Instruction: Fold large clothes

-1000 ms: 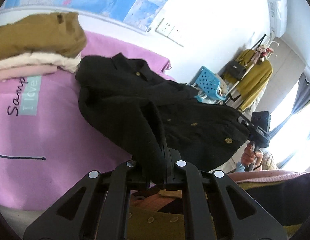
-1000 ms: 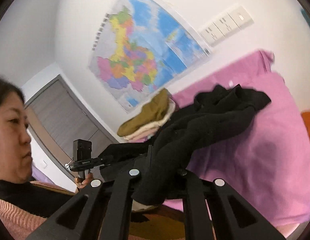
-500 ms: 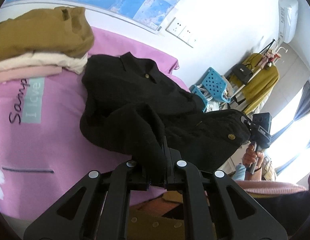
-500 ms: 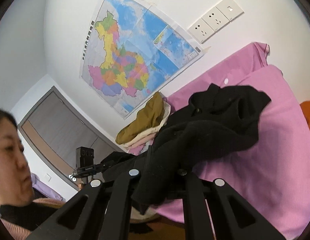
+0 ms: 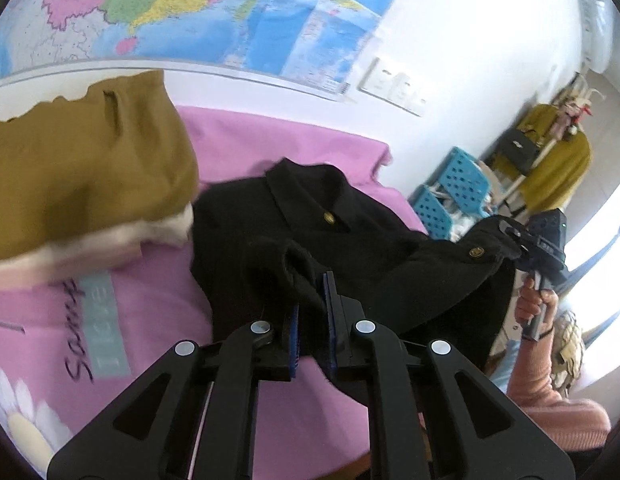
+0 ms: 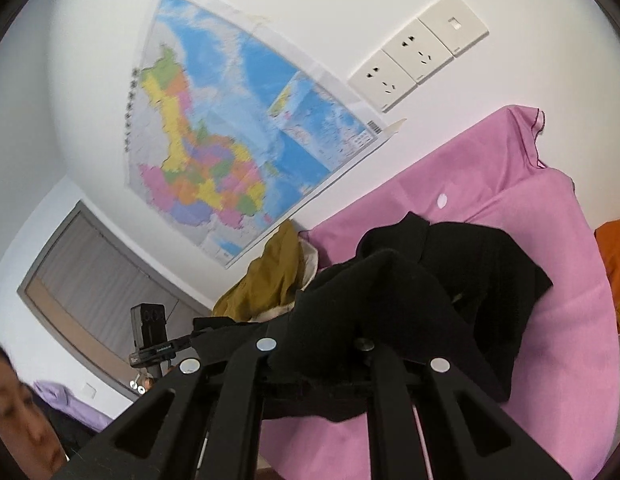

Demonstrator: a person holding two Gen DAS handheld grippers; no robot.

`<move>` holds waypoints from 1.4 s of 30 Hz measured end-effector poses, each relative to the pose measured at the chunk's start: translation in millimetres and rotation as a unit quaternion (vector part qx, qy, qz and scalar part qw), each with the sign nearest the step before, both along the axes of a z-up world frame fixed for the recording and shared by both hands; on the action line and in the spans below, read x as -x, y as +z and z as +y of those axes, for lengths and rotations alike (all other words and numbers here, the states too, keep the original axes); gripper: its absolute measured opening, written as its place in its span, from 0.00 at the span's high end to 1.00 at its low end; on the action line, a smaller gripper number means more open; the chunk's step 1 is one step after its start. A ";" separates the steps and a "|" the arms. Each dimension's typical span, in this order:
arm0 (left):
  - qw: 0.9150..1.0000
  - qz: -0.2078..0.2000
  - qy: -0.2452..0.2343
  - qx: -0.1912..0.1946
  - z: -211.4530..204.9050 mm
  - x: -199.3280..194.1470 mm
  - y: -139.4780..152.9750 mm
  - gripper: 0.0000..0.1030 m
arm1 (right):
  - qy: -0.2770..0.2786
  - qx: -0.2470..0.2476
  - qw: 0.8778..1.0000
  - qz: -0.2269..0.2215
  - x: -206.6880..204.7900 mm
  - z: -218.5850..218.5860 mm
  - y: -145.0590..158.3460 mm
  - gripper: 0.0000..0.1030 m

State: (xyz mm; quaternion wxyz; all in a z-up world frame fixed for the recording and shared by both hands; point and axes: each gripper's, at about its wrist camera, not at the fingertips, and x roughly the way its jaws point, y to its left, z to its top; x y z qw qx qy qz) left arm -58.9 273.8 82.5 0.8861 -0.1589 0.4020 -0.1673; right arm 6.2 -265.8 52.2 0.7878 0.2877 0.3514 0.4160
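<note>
Pink bedsheet (image 5: pixel 238 152) underneath: both the left gripper (image 5: pixel 311 312) and right gripper (image 6: pixel 318 364), clamped on the black woollen coat (image 5: pixel 310 220), have carried its hem toward the collar, completing a fold.

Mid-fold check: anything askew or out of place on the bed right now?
Nothing damaged. The black coat is bunched unevenly on the pink sheet, its lower edge lifted by both grippers, and it presses against the folded pile.

The coat (image 5: pixel 310 220) lies on the bedspread (image 5: pixel 238 144), right of the stack of folded clothes (image 5: pixel 82 176); the map (image 5: pixel 198 12) hangs behind.
</note>
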 end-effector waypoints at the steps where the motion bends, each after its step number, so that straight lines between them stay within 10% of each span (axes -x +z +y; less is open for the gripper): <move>1: 1.000 0.002 0.002 -0.003 1.4 -8.5 1.2 0.90 | -0.008 0.002 1.000 0.009 -10.5 1.1 -0.4 0.92; 17: 0.995 0.074 0.046 -0.040 15.7 -134.6 -47.0 0.96 | -0.042 0.047 0.988 0.138 -136.1 31.4 -56.1 0.91; 26: 0.988 0.067 0.118 -0.079 38.3 -194.6 -27.7 0.98 | -0.066 0.044 0.978 0.194 -181.0 31.3 -71.5 0.91; 29: 0.992 0.048 0.065 -0.096 16.8 -189.3 -30.9 0.70 | -0.058 0.075 0.969 0.226 -191.2 38.8 -93.3 0.68; 31: 0.988 0.038 0.043 -0.145 -0.9 -174.6 -42.2 0.43 | -0.058 0.099 0.971 0.209 -186.7 39.6 -92.6 0.44; 33: 0.983 0.038 0.010 -0.179 -15.5 -156.7 -60.5 0.39 | -0.067 0.120 0.975 0.175 -177.6 35.5 -81.0 0.24; 38: 0.973 0.060 -0.001 -0.222 -24.2 -127.3 -98.5 0.20 | -0.039 0.186 0.980 0.051 -135.9 40.7 -43.0 0.18; 42: 0.970 0.069 -0.013 -0.233 -32.7 -125.6 -116.3 0.16 | 0.022 0.301 0.953 -0.026 -102.2 88.4 -42.5 0.18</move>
